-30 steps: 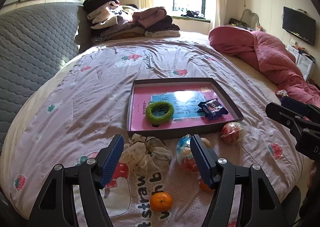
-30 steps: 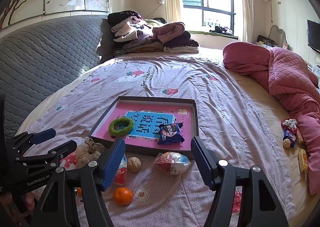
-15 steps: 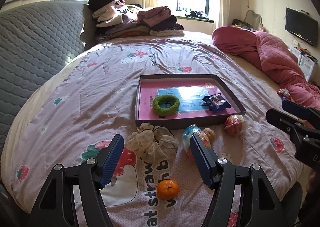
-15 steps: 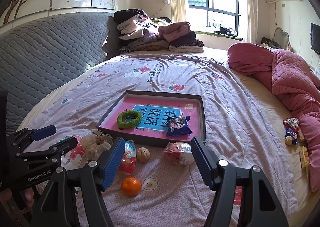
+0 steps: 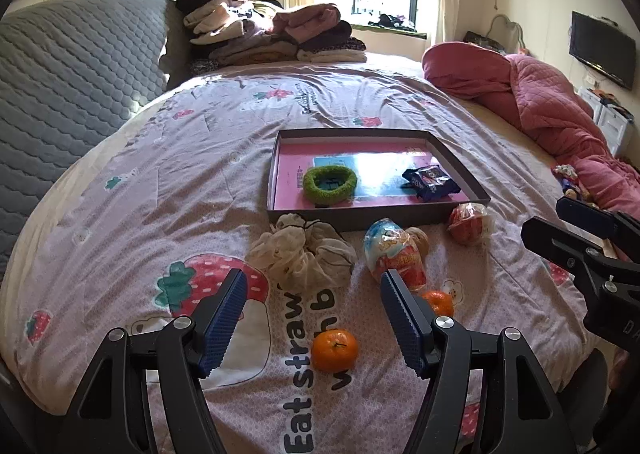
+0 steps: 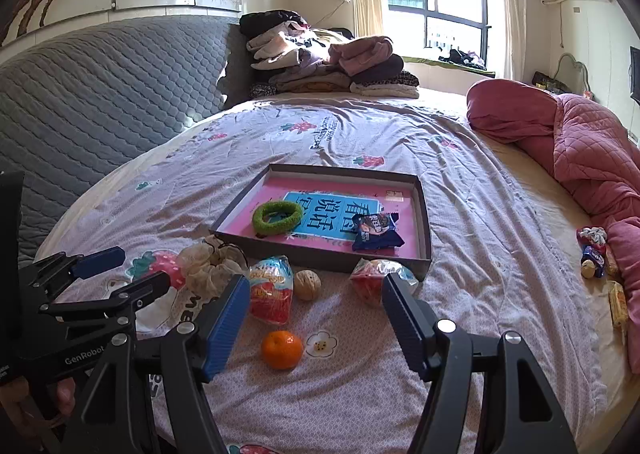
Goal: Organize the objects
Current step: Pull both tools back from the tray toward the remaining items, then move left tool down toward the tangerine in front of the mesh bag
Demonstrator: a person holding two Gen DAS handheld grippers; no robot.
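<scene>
A shallow grey tray with a pink floor lies mid-bed, holding a green scrunchie and a dark blue snack packet. In front of it lie a cream scrunchie, a colourful snack bag, a walnut, a red wrapped item and two oranges. My left gripper hovers open over the near orange. In the right wrist view, my right gripper stands open and empty above the orange, short of the tray, with the left gripper at far left.
A pink quilt is bunched along the right side of the bed, with small wrapped items beside it. Folded clothes are stacked at the far end. A grey padded headboard curves along the left.
Both grippers have drawn back a little from the tray and sunk; the loose items now sit higher in both views. The jaws stand as wide as before.
</scene>
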